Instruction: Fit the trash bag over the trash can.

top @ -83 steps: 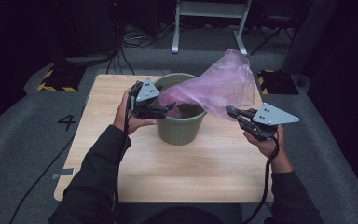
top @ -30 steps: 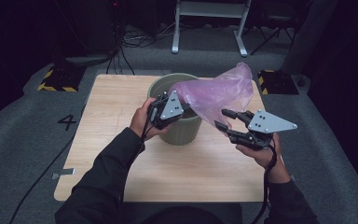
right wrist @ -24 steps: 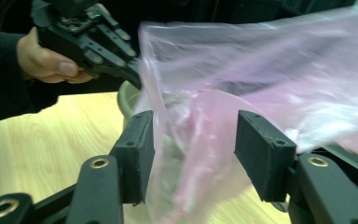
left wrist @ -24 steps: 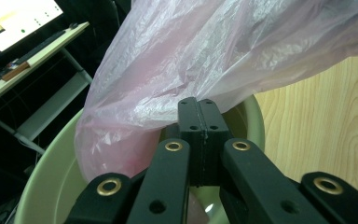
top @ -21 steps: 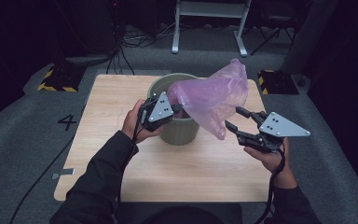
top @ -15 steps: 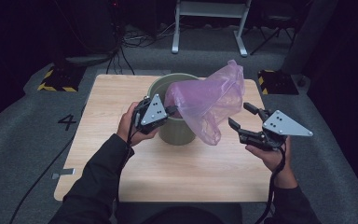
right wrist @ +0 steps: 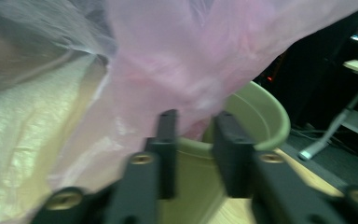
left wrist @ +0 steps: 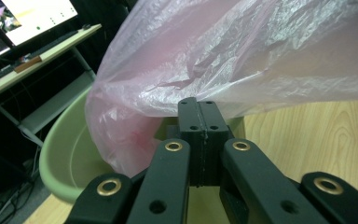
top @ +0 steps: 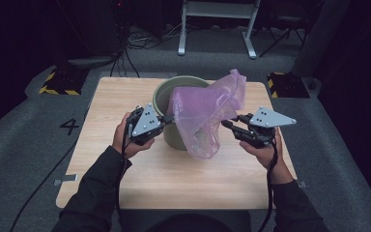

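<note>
One "4" [top: 69,126] on floor, left of table [top: 111,121].

Your left gripper [left wrist: 199,109] has both black jaws pressed flat together, with a fold of the pink plastic bag [left wrist: 242,51] pinched between their tips. The bag billows above and beyond the jaws, covering the upper part of the view. Its lower left portion hangs into the green bucket [left wrist: 67,161], whose rim curves round at the left. The wooden tabletop [left wrist: 317,135] is visible to the right of the jaws. A desk [left wrist: 42,44] carrying a lit monitor [left wrist: 30,14] stands at upper left.
</note>
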